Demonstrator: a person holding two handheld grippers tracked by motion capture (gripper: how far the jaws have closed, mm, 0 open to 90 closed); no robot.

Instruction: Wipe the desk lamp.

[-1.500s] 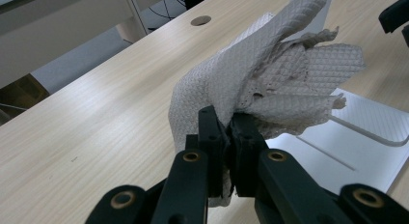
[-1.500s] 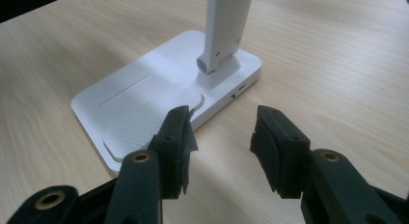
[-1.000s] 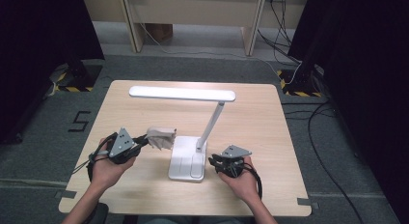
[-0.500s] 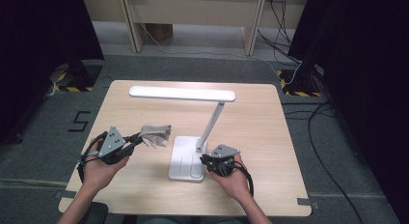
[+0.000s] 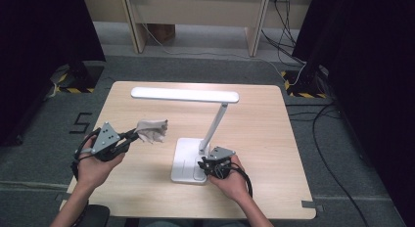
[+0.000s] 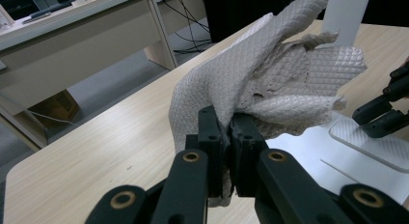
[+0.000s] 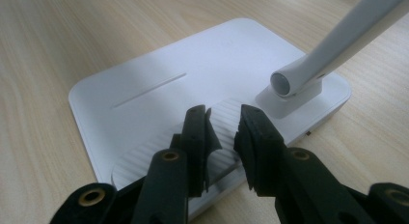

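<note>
- Your left gripper (image 5: 131, 135) is clenched on a crumpled quilted cloth (image 5: 151, 130); the jaws pinch one gathered fold (image 6: 226, 119) and the rest of the cloth fans out loose beyond the tips
- In the high view the cloth hangs clear of the table (image 5: 147, 188), just left of the desk lamp base (image 5: 183, 161) and not touching it
- Your right gripper (image 7: 223, 125) rests its tips on the ribbed pad (image 7: 144, 159) at the near edge of the lamp base, close beside the foot of the lamp arm (image 7: 299, 86)
- Its jaws have just been opening; they stand slightly apart with nothing between them
- The step in hand appears to be wiping the lamp base while the right gripper steadies it
- Keep the right tips pressed straight down on the ribbed pad, so the light base is unlikely to slide under the cloth
- Bring the cloth in low from the left and lay its loose part flat on the smooth panel (image 7: 159, 64)
- Wipe with the free cloth, not the jaw tips, to avoid scratching the white surface
- Keep the pinch firm; a thin fold may slip out under drag
- Steer clear of the lamp arm and of the lamp head (image 5: 185, 95) overhead
</note>
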